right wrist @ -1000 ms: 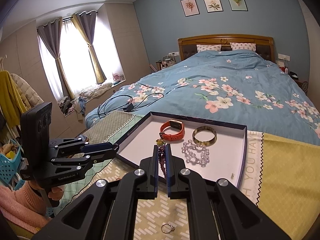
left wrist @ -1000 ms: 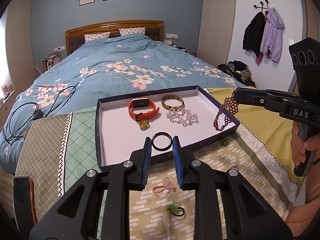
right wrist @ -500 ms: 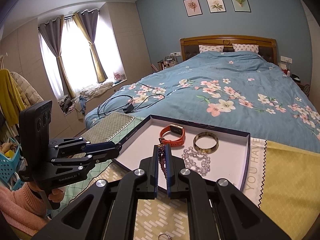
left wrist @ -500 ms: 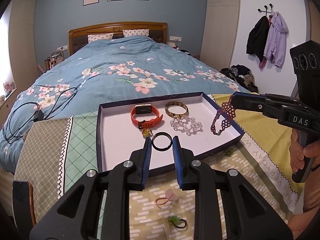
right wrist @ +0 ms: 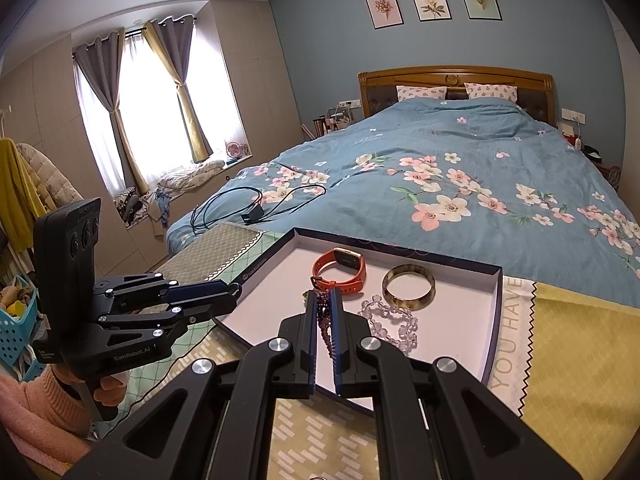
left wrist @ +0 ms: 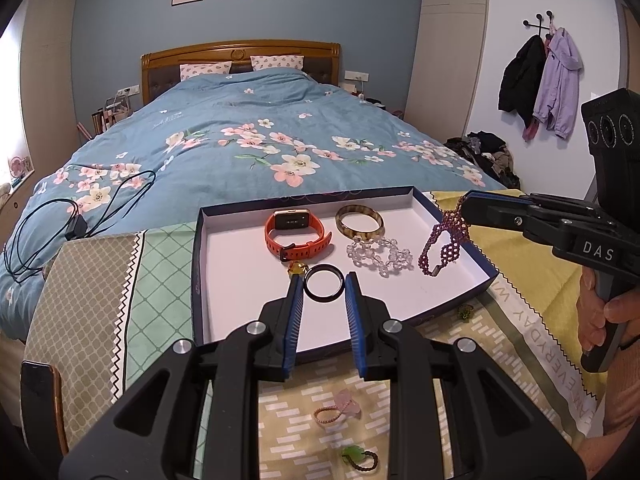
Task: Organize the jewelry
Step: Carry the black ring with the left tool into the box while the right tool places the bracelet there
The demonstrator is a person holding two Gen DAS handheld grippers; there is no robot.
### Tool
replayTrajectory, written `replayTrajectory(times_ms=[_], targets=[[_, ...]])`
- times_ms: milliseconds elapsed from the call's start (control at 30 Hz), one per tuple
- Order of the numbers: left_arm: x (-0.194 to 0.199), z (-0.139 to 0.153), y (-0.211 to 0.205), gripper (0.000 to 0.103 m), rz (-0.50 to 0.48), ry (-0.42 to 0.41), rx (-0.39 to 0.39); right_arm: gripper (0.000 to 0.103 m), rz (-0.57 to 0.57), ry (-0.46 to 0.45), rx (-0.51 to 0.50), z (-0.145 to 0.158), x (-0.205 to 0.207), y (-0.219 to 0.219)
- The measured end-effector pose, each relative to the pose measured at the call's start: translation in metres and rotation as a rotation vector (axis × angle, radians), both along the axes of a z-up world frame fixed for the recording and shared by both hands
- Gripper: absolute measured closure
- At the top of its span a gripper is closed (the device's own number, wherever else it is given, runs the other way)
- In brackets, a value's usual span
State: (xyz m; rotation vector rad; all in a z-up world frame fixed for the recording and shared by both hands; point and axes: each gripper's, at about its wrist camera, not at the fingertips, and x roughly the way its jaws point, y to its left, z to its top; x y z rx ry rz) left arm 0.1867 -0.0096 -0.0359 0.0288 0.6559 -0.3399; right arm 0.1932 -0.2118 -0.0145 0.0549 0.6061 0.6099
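Left wrist view: the left hand-held gripper (left wrist: 323,284) pinches a black ring (left wrist: 323,282) between its blue pads, above the near part of the shallow navy tray (left wrist: 195,264). The tray lies on a patterned cloth (left wrist: 92,280) at the foot of the bed (left wrist: 240,148). In the tray are an orange smartwatch (left wrist: 296,234), an amber bangle (left wrist: 359,222) and a clear bead bracelet (left wrist: 379,255). The right hand-held gripper (left wrist: 466,210) holds a purple beaded bracelet (left wrist: 442,242), which hangs over the tray's right side. A pink hair tie (left wrist: 336,412) and a green one (left wrist: 360,458) lie on the cloth, nearer than the tray.

Right wrist view: the right hand-held gripper (right wrist: 324,300) is clamped on the purple beaded bracelet (right wrist: 325,320), over the tray (right wrist: 494,320). The smartwatch (right wrist: 340,270), bangle (right wrist: 408,286) and clear beads (right wrist: 390,322) lie beyond it. The left hand-held gripper (right wrist: 232,294) is at the tray's left edge; its grip cannot be seen from here.
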Motion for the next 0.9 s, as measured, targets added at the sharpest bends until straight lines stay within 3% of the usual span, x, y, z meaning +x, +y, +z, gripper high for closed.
replayTrajectory(times_ms=[900], targets=[[0.017, -0.006, -0.007, 0.081, 0.008, 0.017, 0.010, 0.098, -0.009, 0.033, 0.004, -0.010, 0.016, -0.003]])
